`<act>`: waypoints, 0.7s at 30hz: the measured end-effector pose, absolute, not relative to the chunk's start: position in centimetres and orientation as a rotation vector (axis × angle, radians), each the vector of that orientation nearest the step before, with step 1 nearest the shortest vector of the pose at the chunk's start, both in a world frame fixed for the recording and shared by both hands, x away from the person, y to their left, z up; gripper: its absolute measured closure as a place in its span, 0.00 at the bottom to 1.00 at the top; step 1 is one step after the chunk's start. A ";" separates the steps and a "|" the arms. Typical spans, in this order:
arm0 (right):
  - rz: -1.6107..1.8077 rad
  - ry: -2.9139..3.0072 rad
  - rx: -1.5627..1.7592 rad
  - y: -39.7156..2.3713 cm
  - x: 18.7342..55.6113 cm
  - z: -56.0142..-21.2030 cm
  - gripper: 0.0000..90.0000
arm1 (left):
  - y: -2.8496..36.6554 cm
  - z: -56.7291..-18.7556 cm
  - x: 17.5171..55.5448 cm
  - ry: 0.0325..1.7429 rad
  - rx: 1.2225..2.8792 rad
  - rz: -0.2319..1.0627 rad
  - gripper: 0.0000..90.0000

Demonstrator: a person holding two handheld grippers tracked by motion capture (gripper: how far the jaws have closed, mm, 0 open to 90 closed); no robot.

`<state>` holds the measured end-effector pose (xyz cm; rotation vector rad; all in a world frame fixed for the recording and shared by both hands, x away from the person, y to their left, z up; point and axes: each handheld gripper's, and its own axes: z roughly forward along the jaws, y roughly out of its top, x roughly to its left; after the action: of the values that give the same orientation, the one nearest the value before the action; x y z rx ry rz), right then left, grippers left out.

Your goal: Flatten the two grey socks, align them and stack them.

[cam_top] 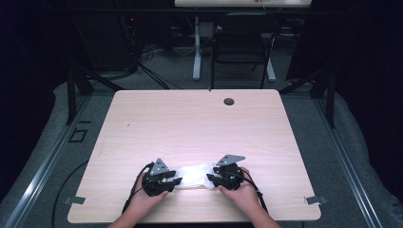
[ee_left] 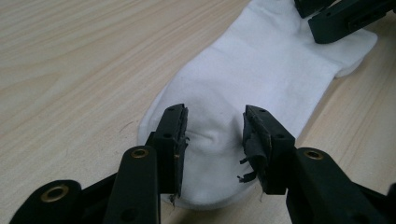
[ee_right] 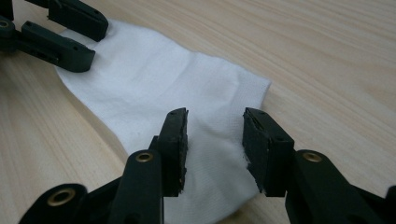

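at the near edge of the light wooden table (cam_top: 199, 118), two hands are each holding a gripper, one at either end of a white sock (cam_top: 194, 175) that is lying flat between them. the left gripper (cam_top: 175, 182) is sitting over the sock's rounded end; in the left gripper view its jaws are standing apart with the cloth (ee_left: 261, 79) lying between them, the pads (ee_left: 180, 140) not pressing on it. the right gripper (cam_top: 210, 179) is sitting over the other end, where the sock's edge is cut straight; in the right gripper view its jaws are likewise standing apart above the fabric (ee_right: 154, 88), gripping nothing. each gripper view is also showing the other gripper's black jaws at the sock's far end. farther across, the tabletop is showing a small round hole (cam_top: 229, 101) near its far edge. beyond the table, a dark chair (cam_top: 242, 45) is standing on the grey floor.
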<state>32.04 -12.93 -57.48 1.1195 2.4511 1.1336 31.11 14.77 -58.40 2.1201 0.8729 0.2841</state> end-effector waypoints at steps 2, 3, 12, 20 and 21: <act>1.143 2.445 1.125 -13.0 32.2 -57.5 0.67 | 14.8 -58.5 31.2 0.870 2.116 0.290 0.66; 1.143 2.445 1.125 -13.0 32.2 -57.5 0.67 | 14.8 -58.5 31.2 0.870 2.116 0.290 0.66; 1.142 2.438 1.106 -12.8 32.0 -57.6 0.64 | 15.1 -58.6 31.2 0.868 2.091 0.271 0.65; 1.213 2.392 1.103 -13.5 31.1 -56.3 0.63 | 15.4 -57.7 30.9 0.873 2.050 0.261 0.55; 1.217 2.389 1.099 -13.8 30.9 -56.1 0.63 | 15.4 -57.7 30.9 0.873 2.050 0.261 0.55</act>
<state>30.92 -13.75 -56.08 1.0986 2.3887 1.2173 30.87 15.36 -57.67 2.0500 0.8728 0.2611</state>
